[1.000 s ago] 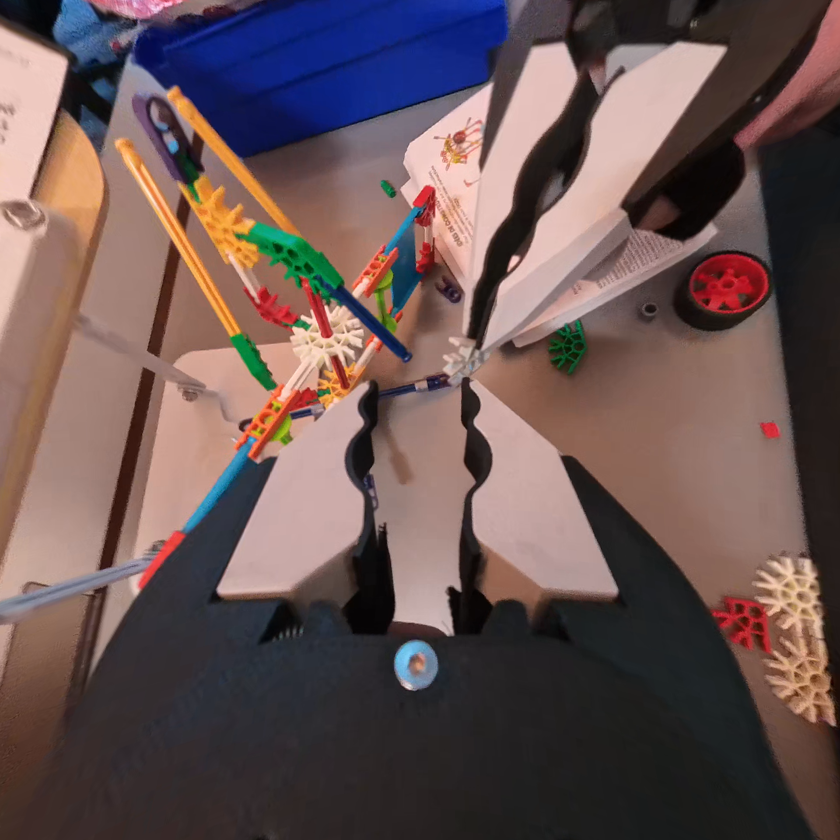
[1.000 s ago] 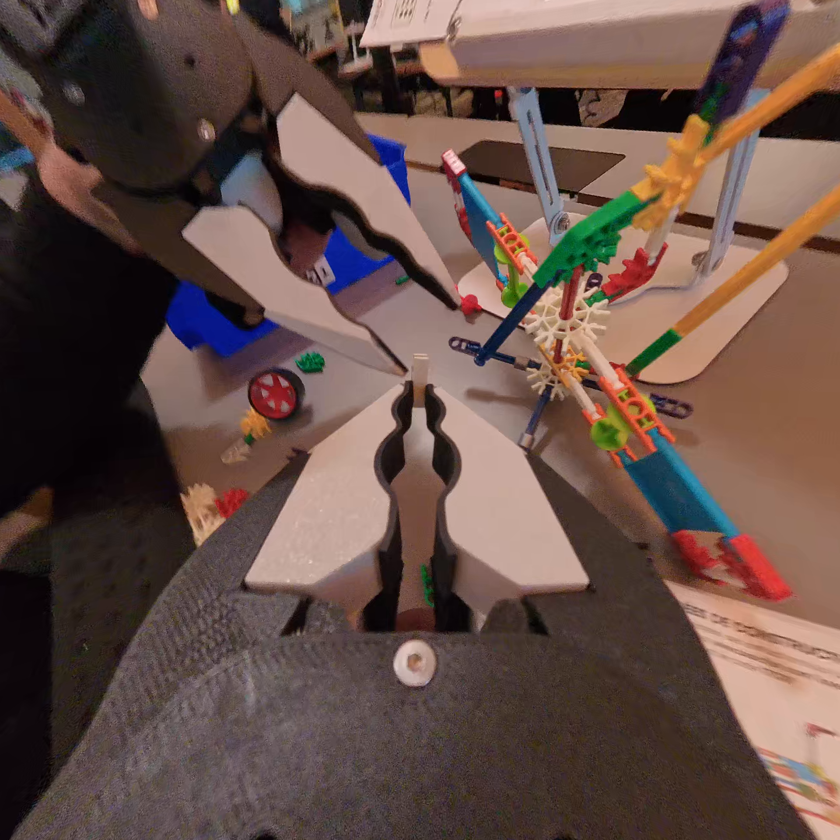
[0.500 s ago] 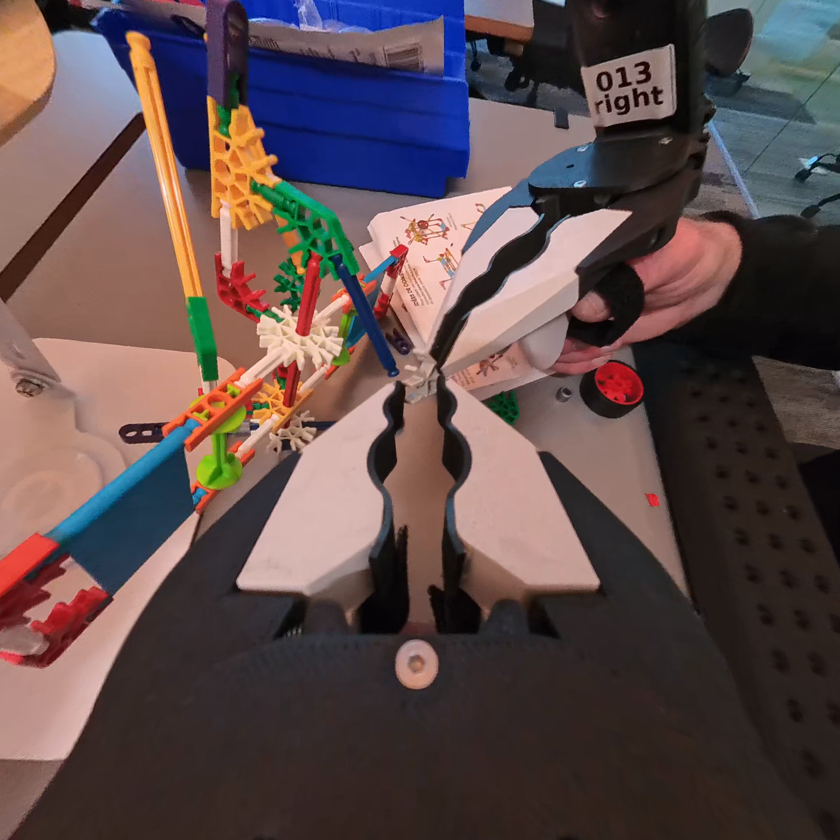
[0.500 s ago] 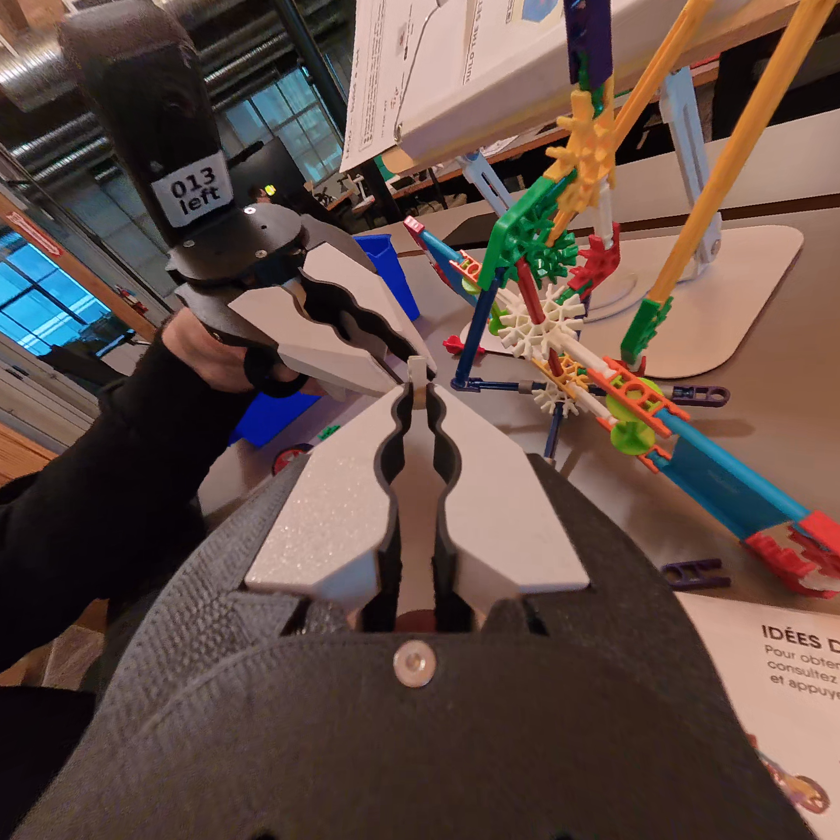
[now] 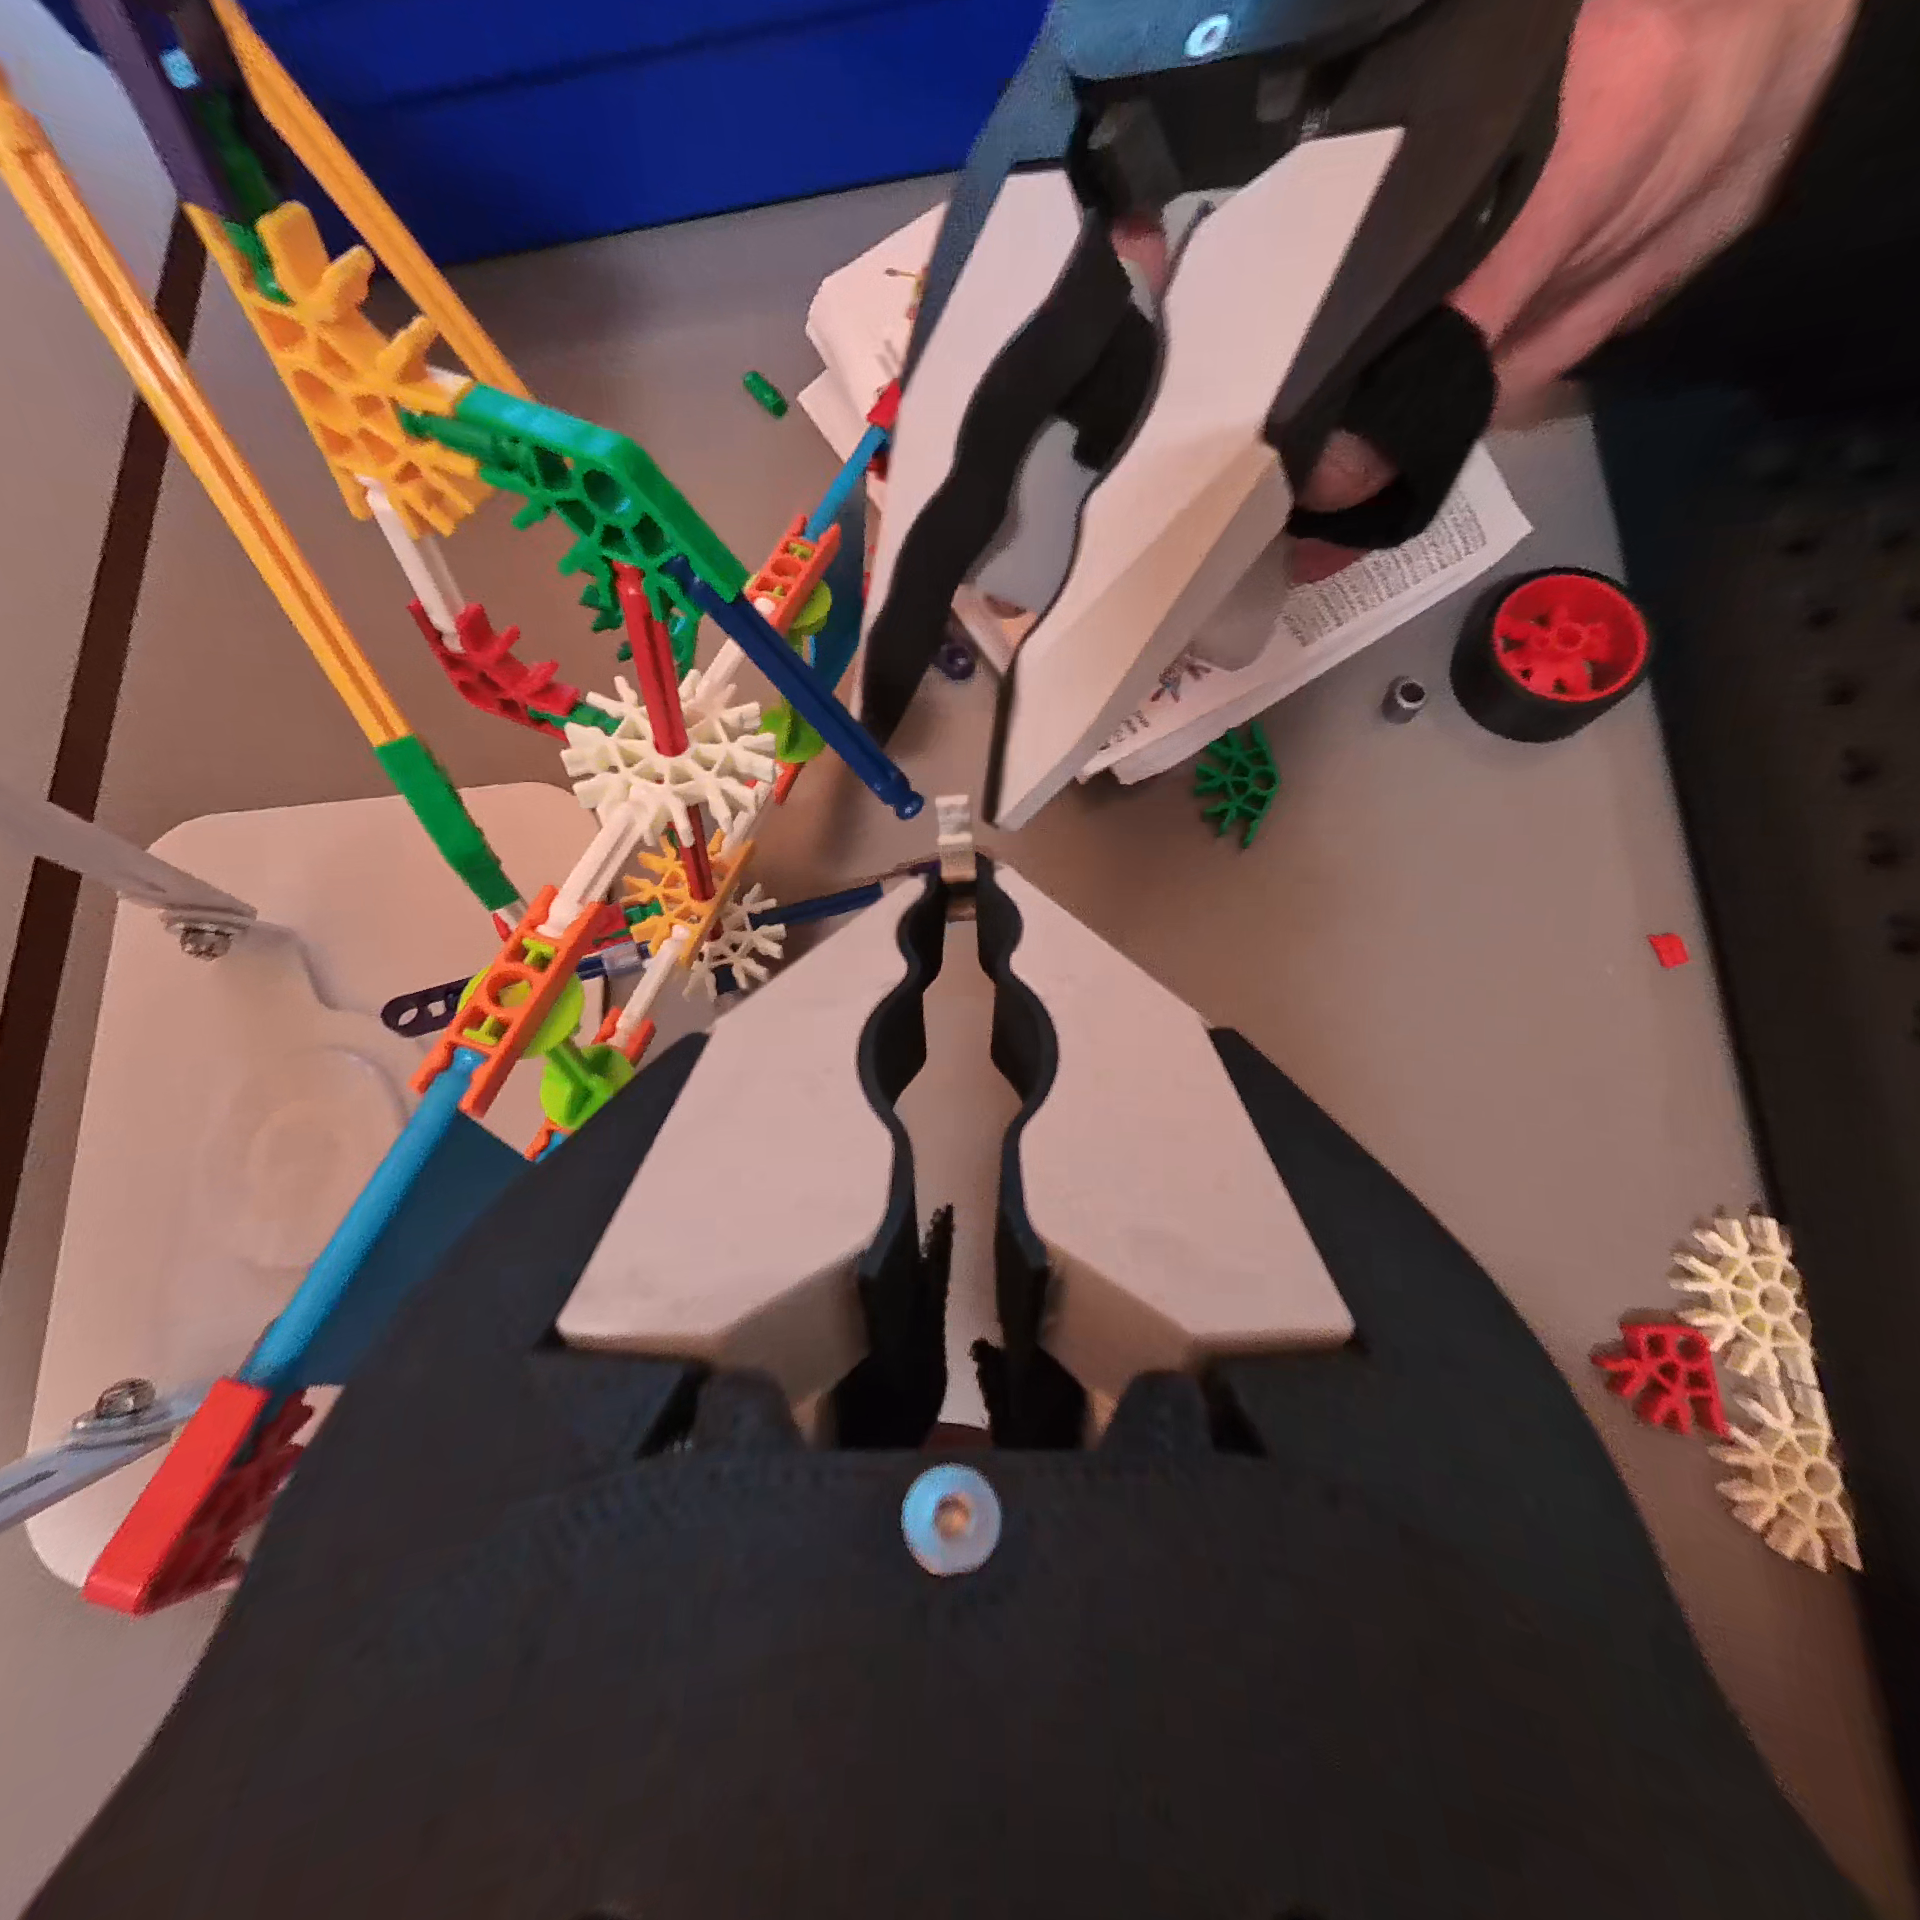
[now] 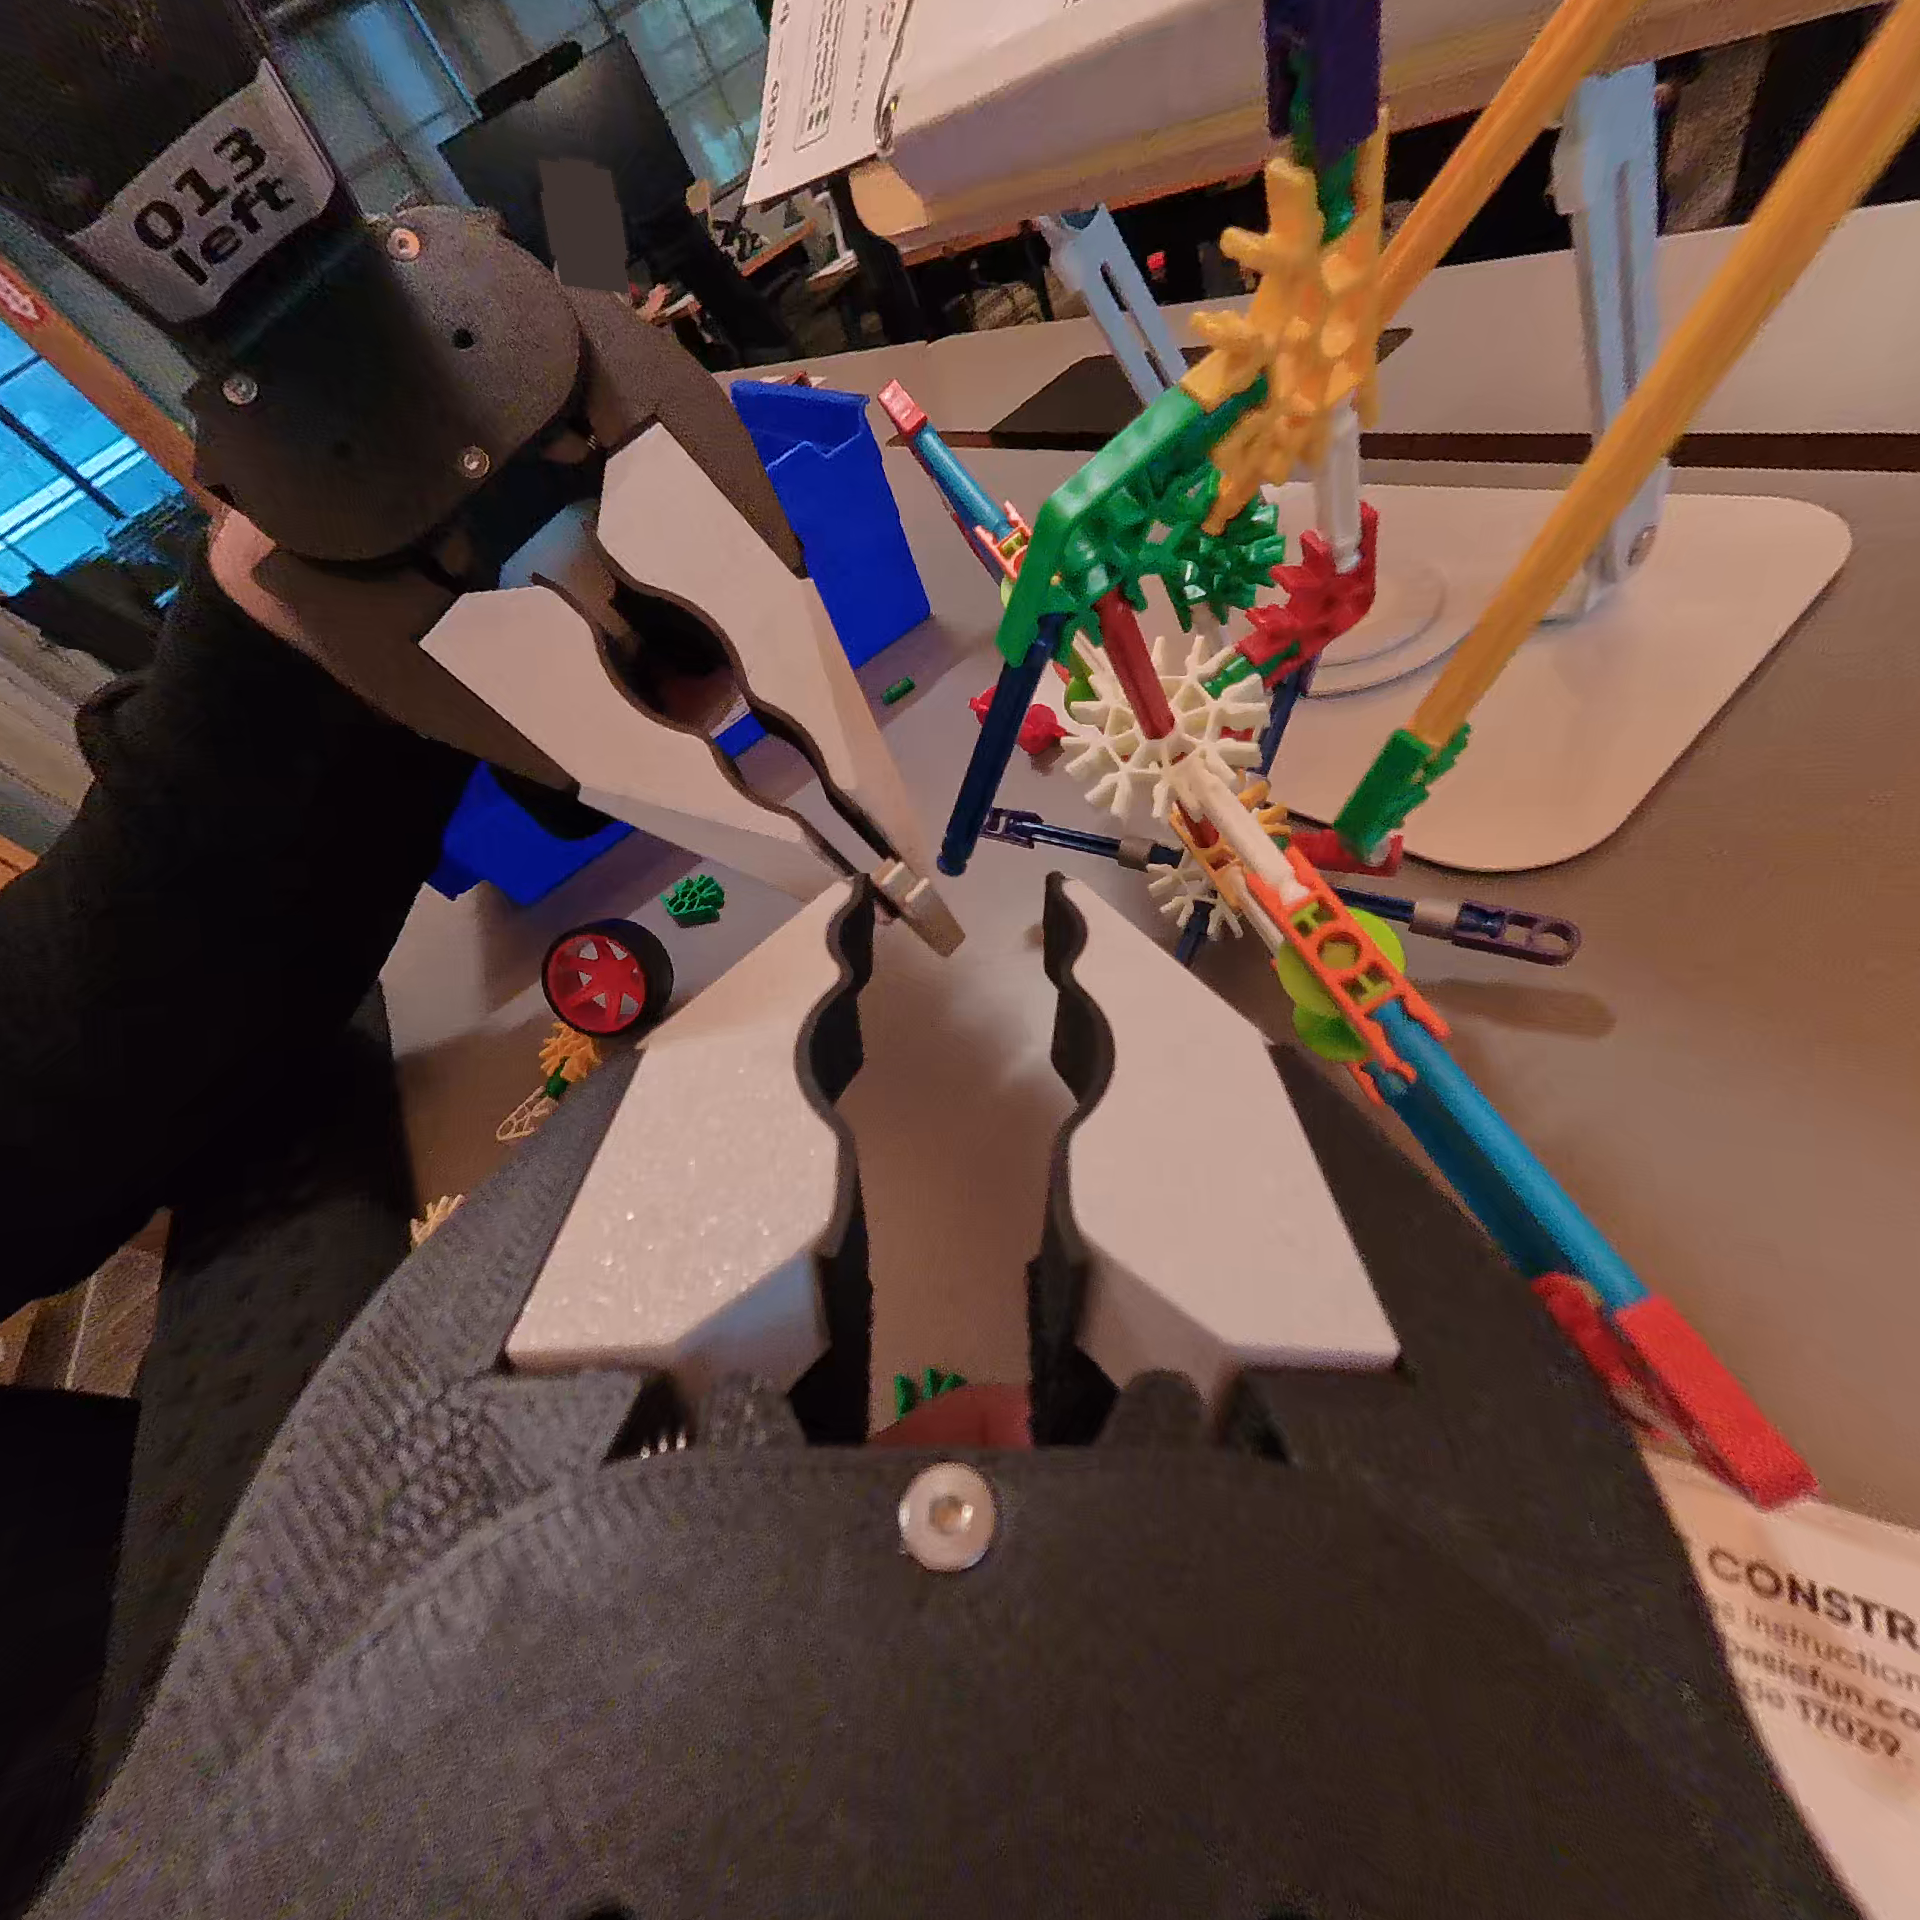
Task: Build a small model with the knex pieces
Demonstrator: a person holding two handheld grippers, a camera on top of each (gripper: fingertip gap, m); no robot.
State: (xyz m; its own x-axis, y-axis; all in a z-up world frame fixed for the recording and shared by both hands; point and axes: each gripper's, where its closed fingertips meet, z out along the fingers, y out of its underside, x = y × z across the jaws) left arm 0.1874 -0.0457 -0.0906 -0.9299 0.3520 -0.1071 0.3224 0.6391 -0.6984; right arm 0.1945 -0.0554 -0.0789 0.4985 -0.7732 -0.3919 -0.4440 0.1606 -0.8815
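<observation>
the left hand-held gripper [image 5: 954, 883] is closed down on a small white rod piece [image 5: 952, 831], pinched at its very fingertips so the piece sticks out past them, above the grey bench [image 5: 1403, 987]. the right hand-held gripper [image 6: 951, 899] is spread open with nothing between its fingers; in its own view the white piece sits just beside its left fingertip, and in the left wrist view that gripper's tips hang just past the piece, apparently not touching it. a hand [image 5: 1621, 177] wraps the right gripper's black body. to the left of both stands a colourful rod-and-connector model [image 5: 644, 727], with yellow rods, green and red connectors, a white snowflake connector at its middle and a long blue rod ending in red; one dark blue rod of it points toward the held piece and ends near it. behind the right gripper lies a printed paper booklet [image 5: 1392, 613], with a red-hubbed black wheel [image 5: 1553, 655] near its edge, a green connector [image 5: 1236, 779] just beside it, and a small grey sleeve [image 5: 1405, 696] next to the wheel. at the bench's right edge lie cream and red connectors [image 5: 1745, 1382]. a blue bin [image 5: 623, 114] stands at the back.
</observation>
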